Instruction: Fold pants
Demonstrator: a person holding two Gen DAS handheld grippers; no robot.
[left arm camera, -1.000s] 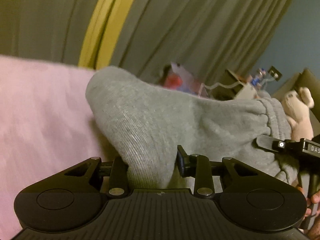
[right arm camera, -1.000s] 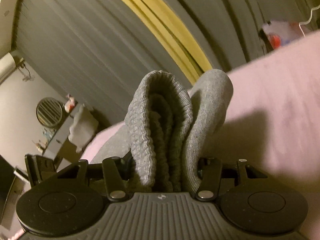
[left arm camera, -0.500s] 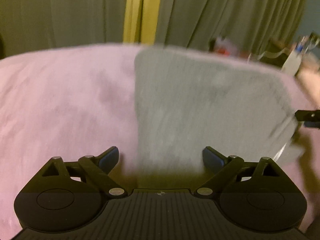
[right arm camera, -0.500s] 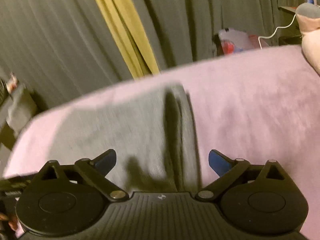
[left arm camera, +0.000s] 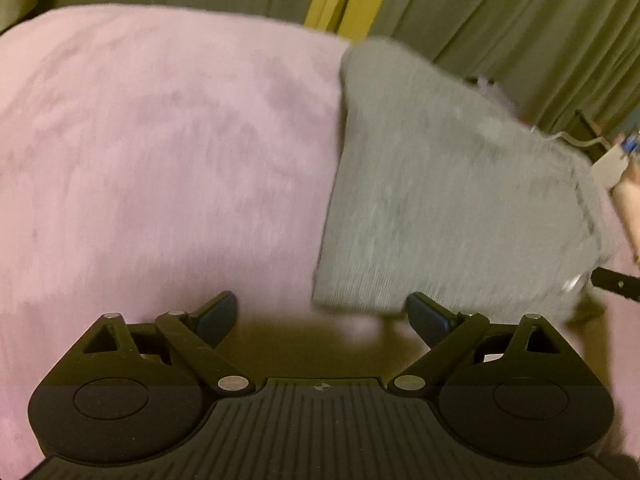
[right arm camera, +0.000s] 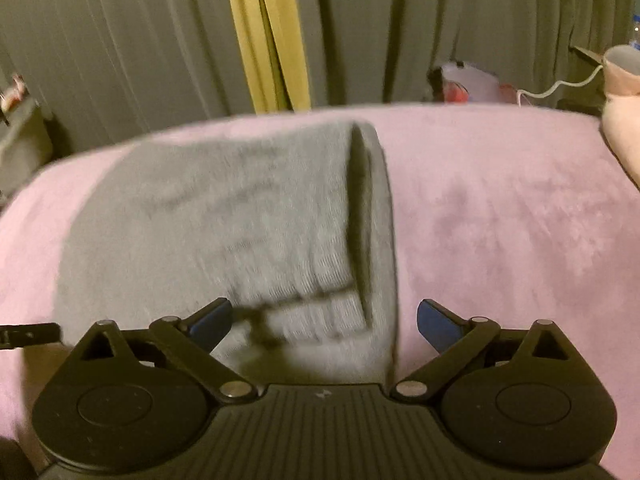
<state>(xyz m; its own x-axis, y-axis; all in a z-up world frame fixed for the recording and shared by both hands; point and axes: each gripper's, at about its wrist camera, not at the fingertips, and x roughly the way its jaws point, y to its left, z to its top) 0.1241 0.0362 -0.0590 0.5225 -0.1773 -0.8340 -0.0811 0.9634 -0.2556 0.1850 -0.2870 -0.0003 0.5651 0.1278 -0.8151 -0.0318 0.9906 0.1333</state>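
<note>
Both grippers' jaws have just opened wide, empty, over blurred gray pants (left arm camera: pixel 448 200) whose right edge is cut off.

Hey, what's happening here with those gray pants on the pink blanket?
A person with a handheld gripper in each hand is folding gray pants on a pink blanket. Both the left gripper and the right gripper have just opened and let go; the pants lie folded on the blanket.

Home bedroom: pink bedspread (left arm camera: pixel 160 140), drawn curtains (right arm camera: pixel 120 40)
</note>
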